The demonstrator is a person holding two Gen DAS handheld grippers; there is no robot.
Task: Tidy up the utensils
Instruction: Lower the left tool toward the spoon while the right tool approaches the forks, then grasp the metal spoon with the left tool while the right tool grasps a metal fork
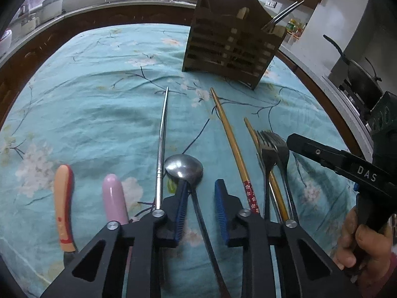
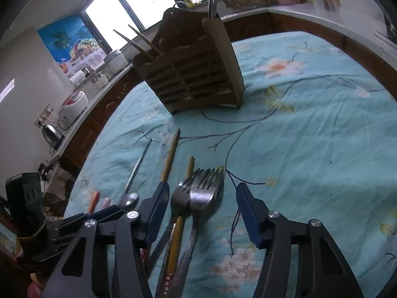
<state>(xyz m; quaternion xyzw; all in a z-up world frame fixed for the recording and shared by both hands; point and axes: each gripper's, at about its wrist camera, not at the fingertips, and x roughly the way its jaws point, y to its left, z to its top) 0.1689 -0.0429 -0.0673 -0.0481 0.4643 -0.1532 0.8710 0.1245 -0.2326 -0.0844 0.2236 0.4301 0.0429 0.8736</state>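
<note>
A brown wooden utensil holder (image 1: 229,42) stands at the far side of the table, with chopsticks and metal utensils in it; it also shows in the right wrist view (image 2: 193,74). My left gripper (image 1: 201,198) is open, its fingers either side of a steel spoon (image 1: 184,167) lying on the cloth. My right gripper (image 2: 201,201) is open over two forks (image 2: 201,191) and a wooden chopstick (image 2: 189,167). In the left view the forks (image 1: 271,146), two wooden chopsticks (image 1: 229,134) and a metal chopstick (image 1: 163,129) lie side by side.
An orange-handled utensil (image 1: 62,198) and a pink-handled one (image 1: 114,196) lie at the left. The turquoise floral tablecloth (image 1: 99,94) covers the round table. Counters with a rice cooker (image 2: 74,104) and a pan (image 1: 362,79) surround it.
</note>
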